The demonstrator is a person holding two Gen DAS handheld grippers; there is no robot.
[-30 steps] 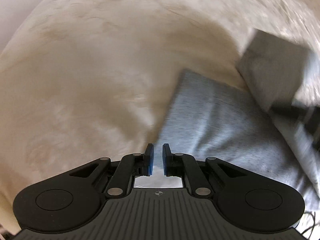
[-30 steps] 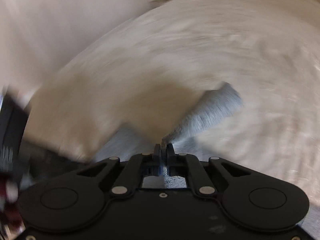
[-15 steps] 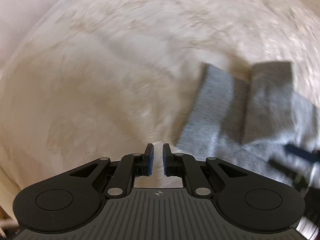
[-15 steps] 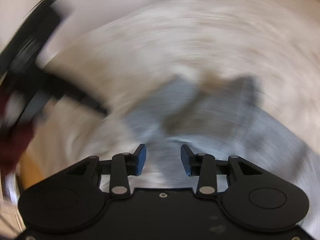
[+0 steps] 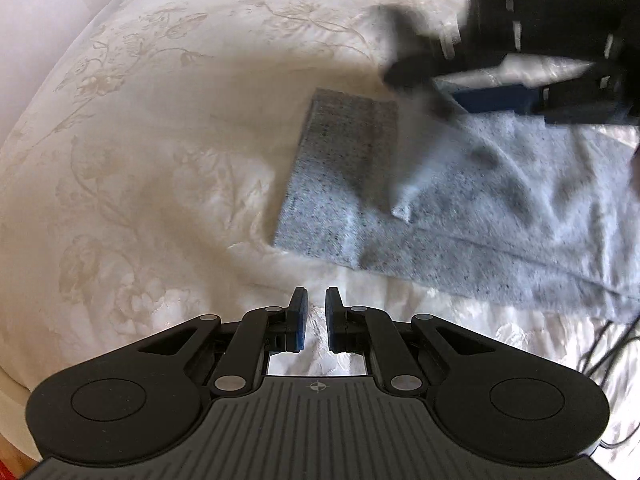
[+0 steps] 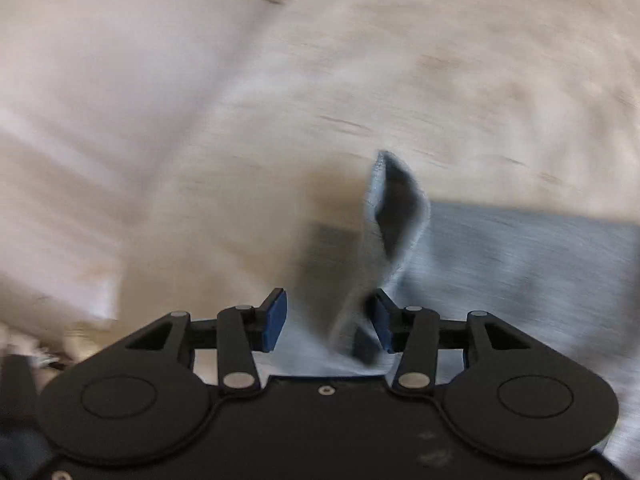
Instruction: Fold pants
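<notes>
Pants (image 5: 460, 208): one grey pair, laid on one cream floral bedspread (image 5: 160, 160). Two grippers counted. Left gripper (image 5: 313, 318) clenched, nothing held, beside the pants' edge. Right gripper (image 6: 326, 320) just opened; a raised fold stands loose between its jaws. No legible writing seen.

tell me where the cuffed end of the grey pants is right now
In the left wrist view the cuffed end of the grey pants lies flat on the cream floral bedspread, right of centre, below the blurred right gripper.
</notes>
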